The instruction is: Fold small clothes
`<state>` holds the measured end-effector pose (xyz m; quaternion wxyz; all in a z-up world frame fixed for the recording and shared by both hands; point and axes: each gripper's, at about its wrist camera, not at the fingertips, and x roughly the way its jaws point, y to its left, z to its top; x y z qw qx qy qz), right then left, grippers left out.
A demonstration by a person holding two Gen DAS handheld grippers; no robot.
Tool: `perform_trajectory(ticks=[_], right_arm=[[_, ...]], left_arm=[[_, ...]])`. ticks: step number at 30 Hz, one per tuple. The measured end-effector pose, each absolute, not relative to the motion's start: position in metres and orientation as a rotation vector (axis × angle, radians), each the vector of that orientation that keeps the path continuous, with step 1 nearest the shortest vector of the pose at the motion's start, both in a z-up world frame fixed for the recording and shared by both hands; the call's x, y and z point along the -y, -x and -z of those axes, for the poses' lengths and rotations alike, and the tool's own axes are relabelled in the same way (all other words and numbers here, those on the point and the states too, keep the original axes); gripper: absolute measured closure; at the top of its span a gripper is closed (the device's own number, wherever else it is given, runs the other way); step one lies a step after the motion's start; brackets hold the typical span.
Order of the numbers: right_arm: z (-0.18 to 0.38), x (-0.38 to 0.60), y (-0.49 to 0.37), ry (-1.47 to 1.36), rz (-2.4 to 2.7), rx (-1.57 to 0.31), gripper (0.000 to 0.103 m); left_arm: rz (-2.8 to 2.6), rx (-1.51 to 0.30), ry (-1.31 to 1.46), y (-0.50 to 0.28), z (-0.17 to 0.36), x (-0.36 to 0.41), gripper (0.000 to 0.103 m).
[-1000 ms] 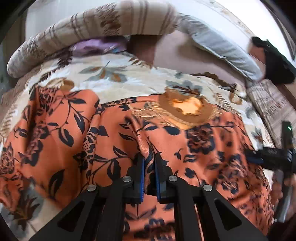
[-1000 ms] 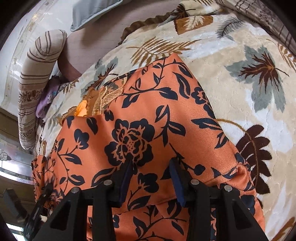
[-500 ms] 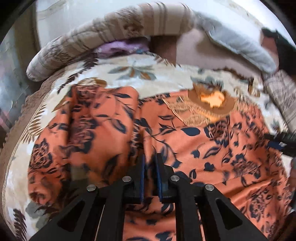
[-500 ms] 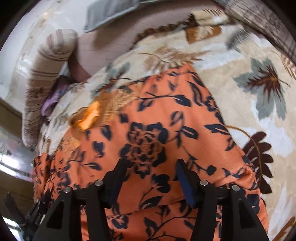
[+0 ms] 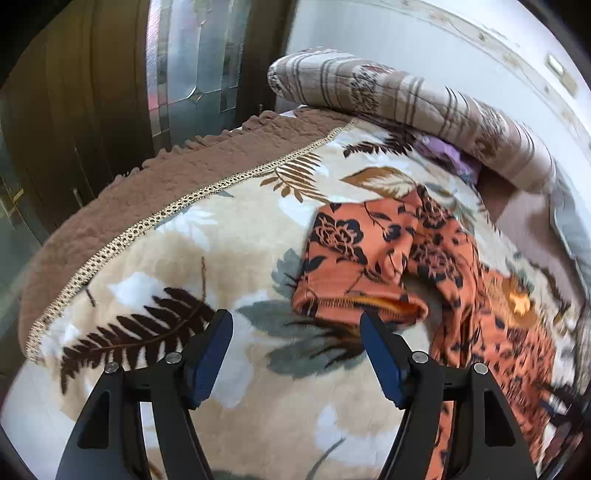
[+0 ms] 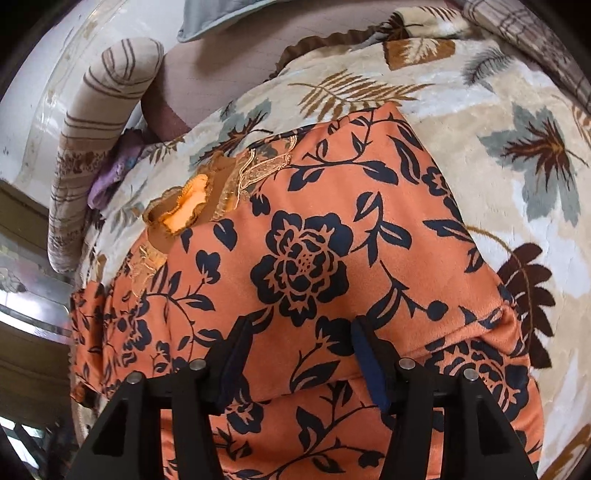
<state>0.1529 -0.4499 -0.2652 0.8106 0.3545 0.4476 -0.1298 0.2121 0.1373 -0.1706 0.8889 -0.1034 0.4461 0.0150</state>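
An orange garment with dark navy flowers (image 6: 306, 258) lies spread on a floral blanket, its gold lace collar (image 6: 221, 184) toward the far left. My right gripper (image 6: 299, 332) hovers over the garment's middle, its jaws apart and the cloth lying flat beneath them, not pinched. In the left wrist view a sleeve (image 5: 354, 251) of the garment sticks out to the left, with its cuff (image 5: 362, 304) just beyond the right fingertip. My left gripper (image 5: 295, 328) is over bare blanket, and its jaws are opening wide with nothing between them.
The leaf-patterned blanket (image 5: 184, 258) has a brown fleece border (image 5: 129, 192) at its left edge. A striped bolster (image 5: 406, 96) and a purple cloth (image 5: 447, 155) lie at the head. A grey pillow (image 6: 221, 18) is beyond. Mirrored doors (image 5: 192, 74) stand past the edge.
My left gripper let go of the pinched fold of orange cloth, swung left to the sleeve end and opened wide. The right gripper widened slightly and stayed in place.
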Motion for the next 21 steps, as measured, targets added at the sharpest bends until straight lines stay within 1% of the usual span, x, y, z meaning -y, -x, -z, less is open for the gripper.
perform_trajectory(ticks=[2, 7, 10, 15, 17, 21], right_arm=[[0.265, 0.447, -0.154, -0.761, 0.274, -0.955, 0.043], [0.263, 0.451, -0.147, -0.776, 0.252, -0.953, 0.043], [0.266, 0.461, -0.143, -0.807, 0.249, -0.956, 0.043], [0.271, 0.476, -0.136, -0.863, 0.236, -0.955, 0.043], [0.272, 0.479, -0.135, -0.869, 0.231, -0.953, 0.043], [0.274, 0.482, -0.134, -0.876, 0.22, -0.954, 0.043]], left_arm=[[-0.017, -0.902, 0.158, -0.209, 0.168, -0.123, 0.024], [-0.004, -0.854, -0.028, -0.222, 0.175, -0.09, 0.023], [0.001, -0.861, -0.123, -0.231, 0.182, -0.082, 0.023], [0.118, -0.802, -0.193, -0.221, 0.177, -0.065, 0.023], [0.161, -0.784, -0.223, -0.213, 0.175, -0.058, 0.02], [0.161, -0.805, -0.313, -0.218, 0.185, -0.045, 0.019]])
